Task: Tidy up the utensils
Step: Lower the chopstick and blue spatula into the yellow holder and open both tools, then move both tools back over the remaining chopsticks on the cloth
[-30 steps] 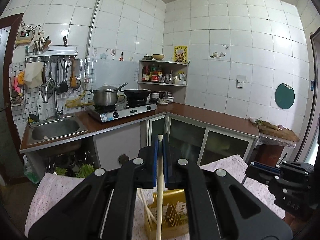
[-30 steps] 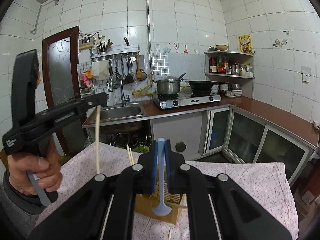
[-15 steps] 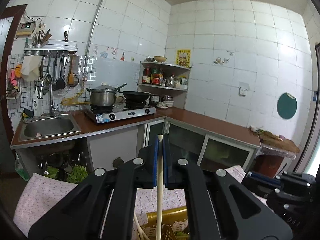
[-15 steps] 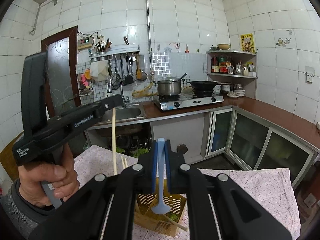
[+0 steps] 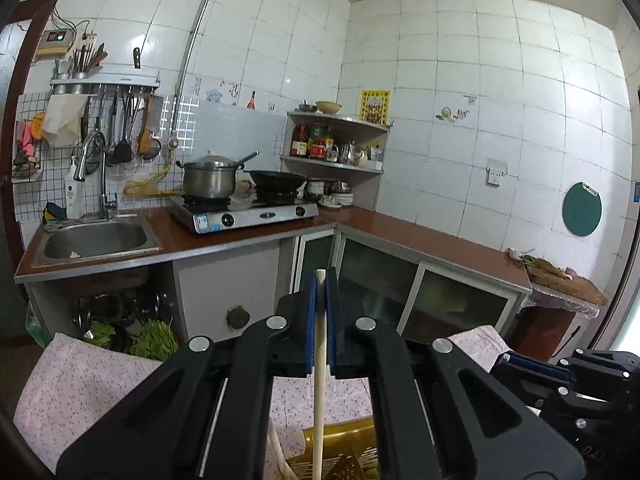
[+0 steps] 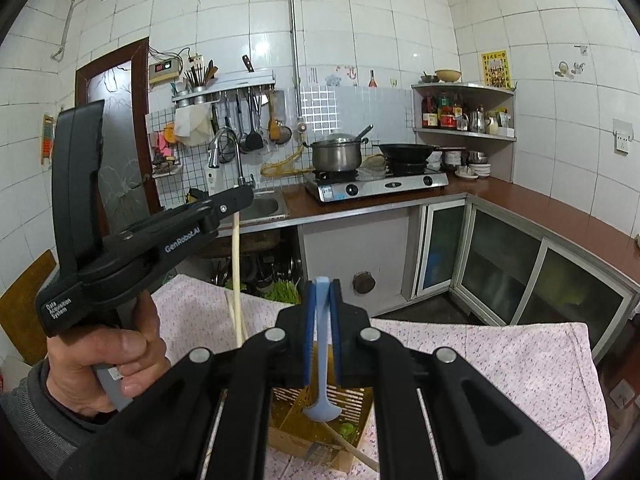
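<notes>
My left gripper (image 5: 321, 280) is shut on a pale wooden chopstick (image 5: 319, 380) that hangs straight down over a yellow slotted utensil basket (image 5: 340, 450). In the right wrist view the left gripper (image 6: 240, 204) holds the same chopstick (image 6: 237, 276) at the left, above the table. My right gripper (image 6: 322, 286) is shut on the handle of a light blue spoon (image 6: 321, 392), whose bowl hangs just above the basket (image 6: 320, 424). Other chopsticks (image 6: 352, 446) lie in the basket.
The basket sits on a table with a pink flowered cloth (image 6: 500, 364). Behind are a sink (image 5: 96, 240), a gas stove with a pot (image 5: 210, 178) and a wok (image 5: 278, 180), glass-door cabinets (image 5: 400, 292) and greens (image 5: 154, 338) on the floor.
Both grippers have risen with their utensils; the chopstick and spoon hang higher over the basket. The left gripper has moved closer to the right one.
</notes>
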Demonstrator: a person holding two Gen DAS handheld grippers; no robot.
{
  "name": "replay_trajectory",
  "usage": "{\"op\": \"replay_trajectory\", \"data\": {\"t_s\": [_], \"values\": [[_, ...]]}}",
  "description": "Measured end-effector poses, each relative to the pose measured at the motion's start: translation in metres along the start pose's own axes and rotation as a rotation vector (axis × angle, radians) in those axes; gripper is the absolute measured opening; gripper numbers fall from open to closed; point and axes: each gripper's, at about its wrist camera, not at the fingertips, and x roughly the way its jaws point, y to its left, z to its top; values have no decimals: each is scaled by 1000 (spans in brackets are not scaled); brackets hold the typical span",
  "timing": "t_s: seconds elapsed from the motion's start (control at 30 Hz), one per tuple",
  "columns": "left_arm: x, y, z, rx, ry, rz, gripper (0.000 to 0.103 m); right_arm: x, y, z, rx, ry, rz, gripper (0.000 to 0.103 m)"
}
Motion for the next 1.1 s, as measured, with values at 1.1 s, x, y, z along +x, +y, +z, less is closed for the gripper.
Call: {"op": "replay_trajectory", "data": {"t_s": [1.1], "values": [[-168, 21, -105, 47, 173, 147, 29, -116, 0, -87, 95, 25, -134, 35]]}}
